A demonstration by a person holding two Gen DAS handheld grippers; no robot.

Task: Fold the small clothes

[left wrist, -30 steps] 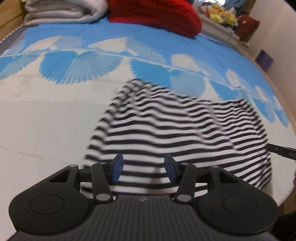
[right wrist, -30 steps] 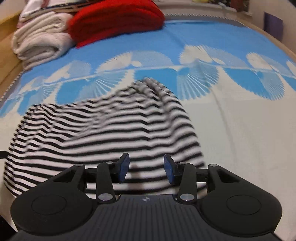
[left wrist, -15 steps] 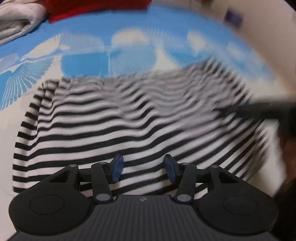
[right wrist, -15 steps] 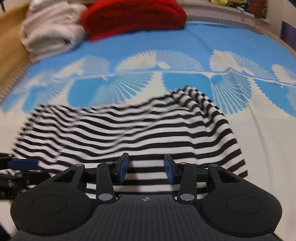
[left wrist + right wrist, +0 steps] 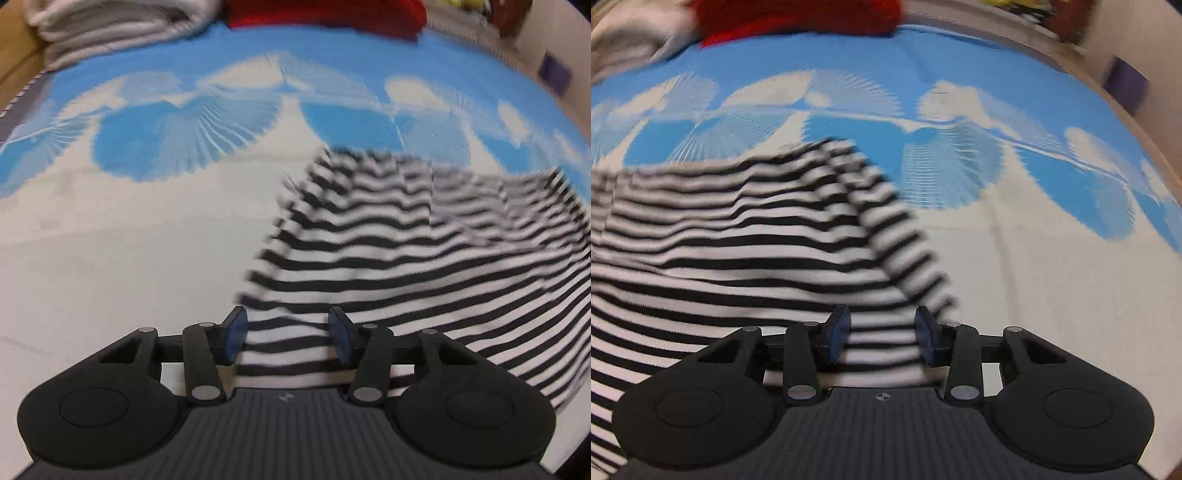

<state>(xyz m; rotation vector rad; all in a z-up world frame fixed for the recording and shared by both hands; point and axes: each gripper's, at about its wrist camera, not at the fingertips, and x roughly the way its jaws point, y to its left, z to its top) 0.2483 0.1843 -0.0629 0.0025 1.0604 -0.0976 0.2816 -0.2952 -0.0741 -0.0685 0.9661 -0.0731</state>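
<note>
In the left wrist view the striped garment point(image 5: 424, 251) lies on the bedspread point(image 5: 129, 240), filling the centre right of the frame, with the left gripper point(image 5: 287, 335) at bottom centre over its near edge. Folded blankets point(image 5: 110, 26) sit upper left. In the right wrist view the garment point(image 5: 738, 251) spreads across the left half, the right gripper point(image 5: 882, 336) at bottom centre.

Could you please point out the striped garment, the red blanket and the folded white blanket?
striped garment point(image 5: 424, 258), left wrist view, its middle.
red blanket point(image 5: 798, 14), right wrist view, front fold.
folded white blanket point(image 5: 110, 26), left wrist view, stacked folds.
</note>
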